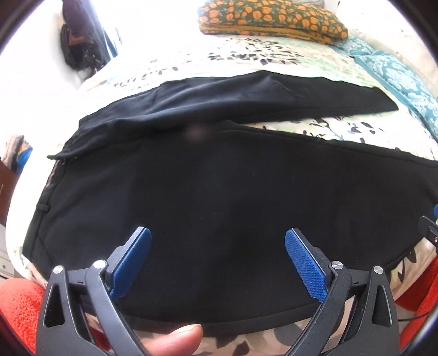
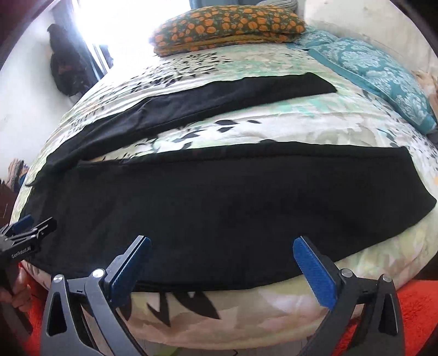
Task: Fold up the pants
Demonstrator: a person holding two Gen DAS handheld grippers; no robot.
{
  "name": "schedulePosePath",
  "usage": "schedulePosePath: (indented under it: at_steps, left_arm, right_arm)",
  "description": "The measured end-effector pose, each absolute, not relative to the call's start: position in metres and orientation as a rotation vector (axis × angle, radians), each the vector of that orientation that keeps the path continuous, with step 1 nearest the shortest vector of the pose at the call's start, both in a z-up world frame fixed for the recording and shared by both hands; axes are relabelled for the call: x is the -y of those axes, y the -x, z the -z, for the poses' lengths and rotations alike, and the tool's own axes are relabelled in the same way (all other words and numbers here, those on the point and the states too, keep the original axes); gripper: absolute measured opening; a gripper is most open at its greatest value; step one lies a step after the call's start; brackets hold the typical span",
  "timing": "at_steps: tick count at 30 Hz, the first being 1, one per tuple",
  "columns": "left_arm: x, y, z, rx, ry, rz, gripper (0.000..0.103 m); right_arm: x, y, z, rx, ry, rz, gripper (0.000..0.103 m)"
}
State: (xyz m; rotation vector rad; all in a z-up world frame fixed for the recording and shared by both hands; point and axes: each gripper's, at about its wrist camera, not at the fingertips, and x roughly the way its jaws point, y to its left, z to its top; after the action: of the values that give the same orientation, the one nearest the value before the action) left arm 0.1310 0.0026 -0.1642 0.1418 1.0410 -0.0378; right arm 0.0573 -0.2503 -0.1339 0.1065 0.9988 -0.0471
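Black pants [image 1: 219, 191] lie spread flat on a floral bed, waist to the left, the two legs splayed apart toward the right. The near leg [image 2: 219, 208] runs along the bed's front edge and the far leg [image 2: 219, 101] lies further back. My left gripper [image 1: 217, 241] is open and empty, over the near leg close to the waist. My right gripper [image 2: 221, 246] is open and empty, over the near leg's front edge further right. The left gripper also shows at the left edge of the right wrist view [image 2: 27, 232].
An orange-flowered pillow [image 1: 271, 19] lies at the back of the bed and a teal patterned pillow [image 2: 377, 74] at the back right. The floral bedspread [image 2: 273, 128] shows between the legs. Red carpet [image 2: 416, 315] lies below the bed's front edge.
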Motion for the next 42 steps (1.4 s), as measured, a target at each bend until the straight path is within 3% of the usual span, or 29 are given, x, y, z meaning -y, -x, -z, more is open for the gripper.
schedulePosePath:
  at_steps: [4, 10, 26, 33, 42]
  left_arm:
    - [-0.010, -0.131, 0.189, -1.083, -0.143, 0.038, 0.101]
    - [-0.011, -0.134, 0.187, -1.066, -0.146, 0.045, 0.101]
    - [-0.010, -0.123, 0.191, -1.110, -0.153, 0.083, 0.101]
    - [-0.033, -0.130, 0.171, -1.061, -0.003, 0.091, 0.099]
    - [-0.007, -0.128, 0.182, -1.155, -0.138, 0.173, 0.099]
  right_arm:
    - [0.228, -0.060, 0.160, -1.044, 0.032, 0.019, 0.102]
    - [0.242, -0.062, 0.180, -1.071, -0.050, -0.004, 0.103]
    - [0.244, -0.056, 0.181, -1.023, -0.069, 0.004, 0.103]
    - [0.245, -0.054, 0.180, -1.015, -0.066, 0.004, 0.103]
    - [0.245, -0.055, 0.180, -1.018, -0.065, 0.007, 0.103]
